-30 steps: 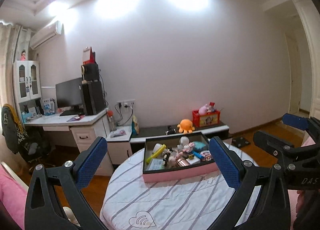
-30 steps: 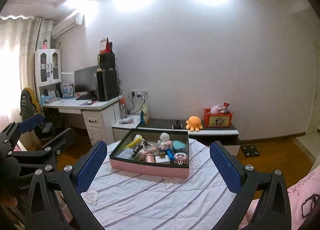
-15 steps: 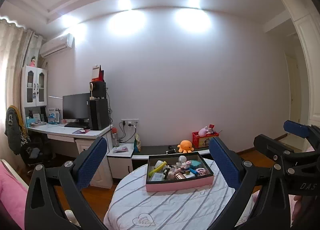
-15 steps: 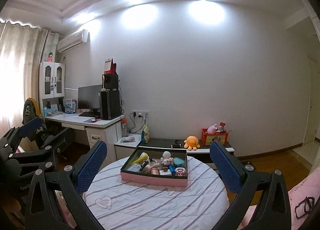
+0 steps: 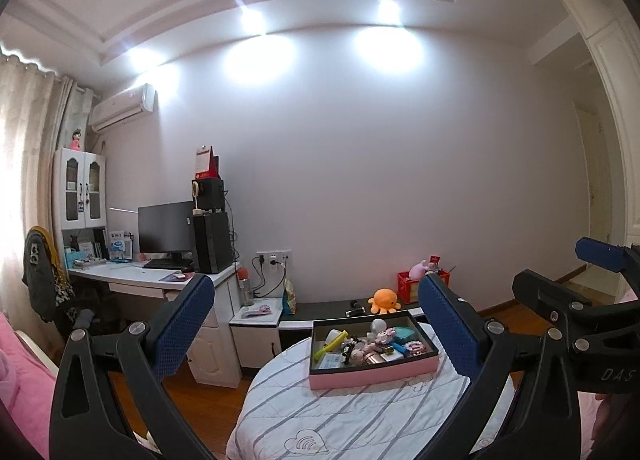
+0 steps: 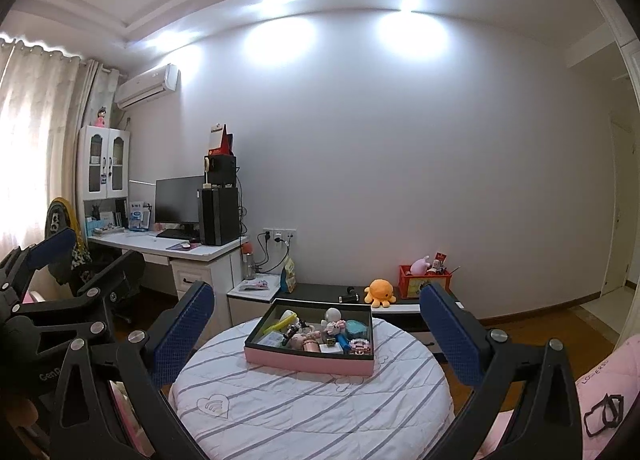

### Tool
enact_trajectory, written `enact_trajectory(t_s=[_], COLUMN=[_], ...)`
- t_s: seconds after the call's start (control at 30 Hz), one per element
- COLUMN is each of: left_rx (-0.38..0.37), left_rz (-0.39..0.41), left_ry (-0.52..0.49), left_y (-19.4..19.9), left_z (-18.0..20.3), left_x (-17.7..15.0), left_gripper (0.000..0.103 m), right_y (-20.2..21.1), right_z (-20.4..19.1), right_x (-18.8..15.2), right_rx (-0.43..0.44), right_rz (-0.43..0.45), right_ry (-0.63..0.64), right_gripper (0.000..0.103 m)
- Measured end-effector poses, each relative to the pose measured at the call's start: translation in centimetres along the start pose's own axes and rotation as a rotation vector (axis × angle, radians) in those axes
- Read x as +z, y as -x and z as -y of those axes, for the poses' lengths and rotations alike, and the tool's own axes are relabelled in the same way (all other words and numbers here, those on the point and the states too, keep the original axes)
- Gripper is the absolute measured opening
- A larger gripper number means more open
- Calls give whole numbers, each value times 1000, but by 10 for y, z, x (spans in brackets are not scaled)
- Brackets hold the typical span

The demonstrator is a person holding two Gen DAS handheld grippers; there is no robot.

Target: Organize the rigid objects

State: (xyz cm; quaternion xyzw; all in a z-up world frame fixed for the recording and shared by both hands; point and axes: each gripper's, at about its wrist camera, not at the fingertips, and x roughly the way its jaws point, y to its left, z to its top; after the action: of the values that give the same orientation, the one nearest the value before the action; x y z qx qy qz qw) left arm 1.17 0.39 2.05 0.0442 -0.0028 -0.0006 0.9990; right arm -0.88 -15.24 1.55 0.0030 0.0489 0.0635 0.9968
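Round table (image 6: 304,412), striped cloth: landmark. Pink-sided tray (image 6: 308,363) on its far half, heaped with small rigid objects (image 6: 320,334); cloth elsewhere bare. Left gripper (image 5: 312,326) and right gripper (image 6: 316,330): spread wide, holding nothing, raised well back from table. Fits sorting pending or finished alike. For any pick: approach from above, one item only.

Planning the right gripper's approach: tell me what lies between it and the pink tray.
Only bare striped tablecloth separates the right gripper from the pink tray, per the right wrist view.
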Motion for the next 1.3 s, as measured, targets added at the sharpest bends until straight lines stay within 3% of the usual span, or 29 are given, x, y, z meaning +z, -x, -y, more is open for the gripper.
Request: enact_trajectory(t_s=[1.3], left_rx=[-18], left_rz=[33], left_ry=[27], left_y=[-4], left_z=[-1], left_x=[-1], left_gripper=[103], right_y=[8], right_z=[-3], right_x=[4], right_rx=[-30], right_rz=[-1], right_ry=[8], right_gripper=[103])
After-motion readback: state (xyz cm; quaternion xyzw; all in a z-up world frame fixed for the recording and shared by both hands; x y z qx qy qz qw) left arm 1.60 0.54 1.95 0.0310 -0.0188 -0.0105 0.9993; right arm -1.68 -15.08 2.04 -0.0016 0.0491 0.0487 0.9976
